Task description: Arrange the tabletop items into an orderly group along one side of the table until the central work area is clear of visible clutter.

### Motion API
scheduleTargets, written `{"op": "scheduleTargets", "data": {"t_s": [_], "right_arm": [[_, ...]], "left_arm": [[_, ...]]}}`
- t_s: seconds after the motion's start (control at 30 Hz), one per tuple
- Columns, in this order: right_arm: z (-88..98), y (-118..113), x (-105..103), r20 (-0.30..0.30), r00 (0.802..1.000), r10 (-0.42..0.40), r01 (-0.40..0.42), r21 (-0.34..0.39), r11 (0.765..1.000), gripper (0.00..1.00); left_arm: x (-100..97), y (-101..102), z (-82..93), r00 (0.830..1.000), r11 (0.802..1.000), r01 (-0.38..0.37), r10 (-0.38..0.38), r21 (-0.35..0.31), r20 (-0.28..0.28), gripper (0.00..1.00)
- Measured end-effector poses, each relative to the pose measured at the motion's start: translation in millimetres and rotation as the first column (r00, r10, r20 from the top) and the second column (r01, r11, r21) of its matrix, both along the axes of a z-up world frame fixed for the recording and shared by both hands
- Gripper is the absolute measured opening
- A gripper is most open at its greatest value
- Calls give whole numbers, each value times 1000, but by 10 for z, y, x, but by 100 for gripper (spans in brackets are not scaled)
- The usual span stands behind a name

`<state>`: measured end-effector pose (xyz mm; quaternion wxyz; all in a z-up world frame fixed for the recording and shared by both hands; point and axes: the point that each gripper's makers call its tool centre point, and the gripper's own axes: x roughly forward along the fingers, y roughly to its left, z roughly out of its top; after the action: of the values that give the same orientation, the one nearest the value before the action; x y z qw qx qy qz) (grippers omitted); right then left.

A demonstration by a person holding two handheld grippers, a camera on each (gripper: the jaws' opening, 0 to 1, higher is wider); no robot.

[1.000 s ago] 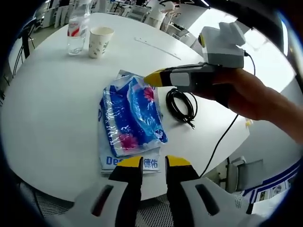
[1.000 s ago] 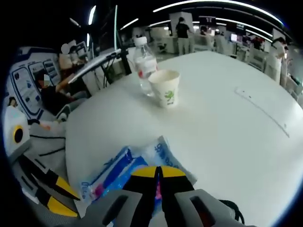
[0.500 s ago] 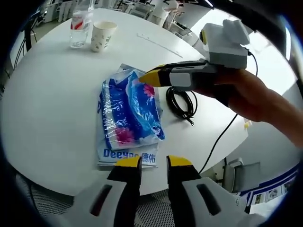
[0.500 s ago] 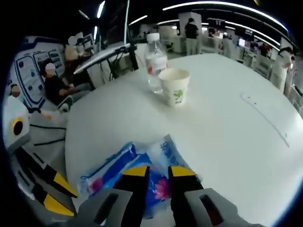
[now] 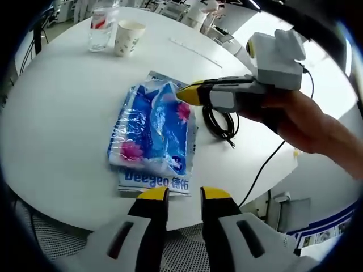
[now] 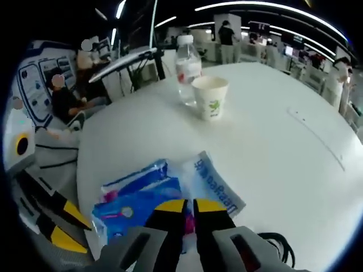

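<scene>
Right hand-held gripper (image 5: 187,94) is pinching the blue tissue pack (image 5: 150,130) mid-surface, left hand-held gripper (image 5: 184,195) hanging spread, so most tidying's looking undone.

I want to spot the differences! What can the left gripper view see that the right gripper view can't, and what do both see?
Left gripper view alone: the hand holding the right tongs.

Right gripper view alone: people standing far behind the table.

Both: the blue pack on a flat packet, the black cable, the cup beside the bottle, and the left tongs.
</scene>
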<state>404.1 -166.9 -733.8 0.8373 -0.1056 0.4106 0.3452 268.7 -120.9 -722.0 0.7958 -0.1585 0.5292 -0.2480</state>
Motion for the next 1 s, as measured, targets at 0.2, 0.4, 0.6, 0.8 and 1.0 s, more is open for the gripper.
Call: {"op": "scheduleTargets", "data": {"t_s": [0.2, 0.4, 0.6, 0.8, 1.0], "right_arm": [[-23, -102, -190, -10, 1000, -24, 24, -1, 1000, 0], [-70, -152, -320, -33, 998, -61, 61, 7, 998, 0], [-70, -203, -439, -39, 996, -84, 85, 17, 996, 1], [-62, -277, -548, -38, 993, -115, 116, 17, 993, 0], [-40, -310, -607, -35, 990, -136, 137, 21, 990, 0]], "left_arm": [[80, 103, -6, 999, 999, -46, 46, 9, 9, 19], [109, 194, -60, 998, 997, -68, 67, 45, 21, 18], [162, 323, -110, 994, 992, -106, 103, 69, 41, 17], [206, 337, -120, 992, 990, -119, 114, 79, 61, 14], [266, 306, -115, 992, 990, -109, 102, 90, 79, 13]]}}
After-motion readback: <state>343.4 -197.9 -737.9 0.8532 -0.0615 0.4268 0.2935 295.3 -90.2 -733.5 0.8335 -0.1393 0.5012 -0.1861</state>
